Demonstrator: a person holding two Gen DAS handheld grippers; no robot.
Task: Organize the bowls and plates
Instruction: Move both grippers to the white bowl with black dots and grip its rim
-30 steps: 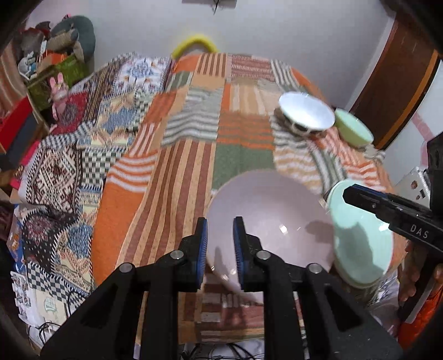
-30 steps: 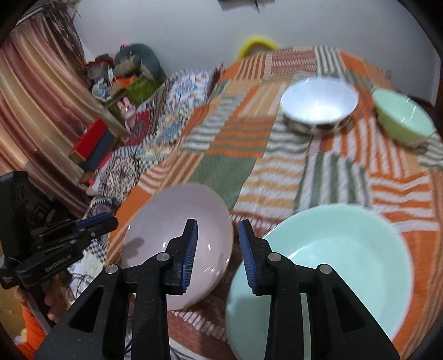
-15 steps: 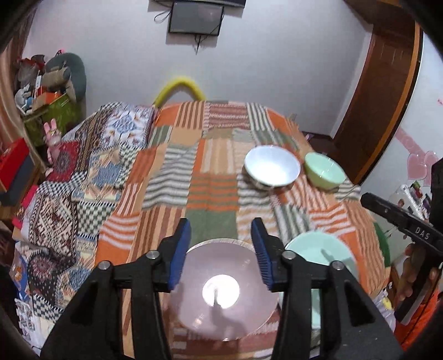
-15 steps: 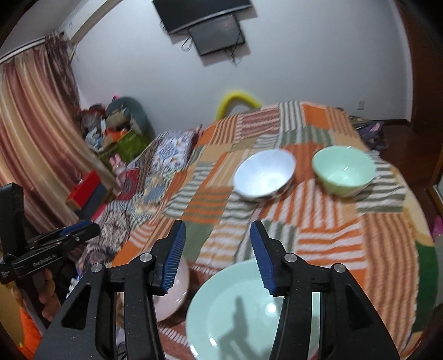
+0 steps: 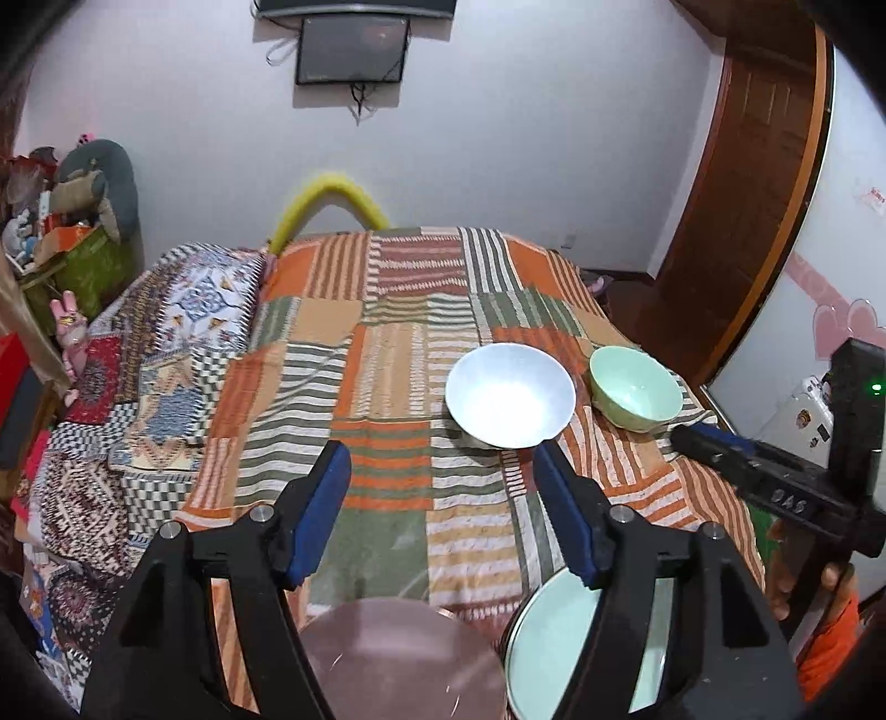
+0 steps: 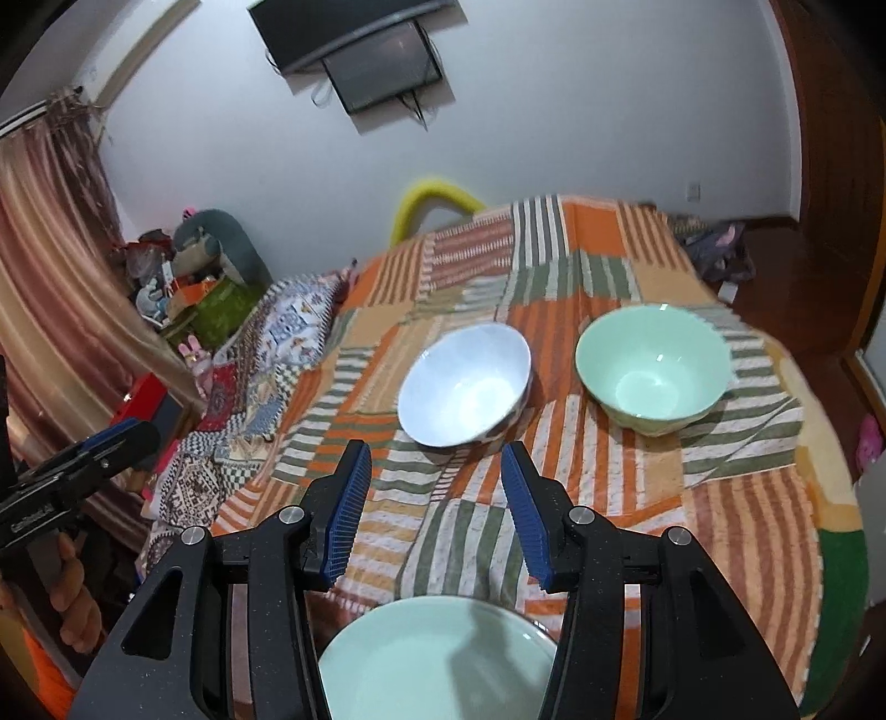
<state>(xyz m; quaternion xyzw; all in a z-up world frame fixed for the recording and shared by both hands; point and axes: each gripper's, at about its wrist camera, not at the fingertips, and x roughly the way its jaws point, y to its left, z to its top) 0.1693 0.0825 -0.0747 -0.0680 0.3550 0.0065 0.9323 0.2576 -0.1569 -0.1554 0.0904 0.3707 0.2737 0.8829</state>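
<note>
A pink plate (image 5: 404,659) and a mint green plate (image 5: 554,659) lie side by side at the near edge of a patchwork-covered bed. Farther back stand a white bowl (image 5: 509,394) and a mint green bowl (image 5: 635,394). My left gripper (image 5: 443,509) hangs above the pink plate, its jaws opening with nothing between them. My right gripper (image 6: 434,507) is open and empty above the green plate (image 6: 437,659), with the white bowl (image 6: 462,385) and green bowl (image 6: 653,368) beyond it. Each gripper shows at the other view's edge.
The striped orange and green patchwork cover (image 5: 387,354) spreads over the bed. Cluttered boxes and soft toys (image 5: 72,221) stand at the left, a wooden door (image 5: 758,183) at the right, and a screen (image 5: 351,47) hangs on the back wall.
Both grippers have let go of the plates, opened, and risen back from them. The plates now lie low in each view and the two bowls have come into fuller view.
</note>
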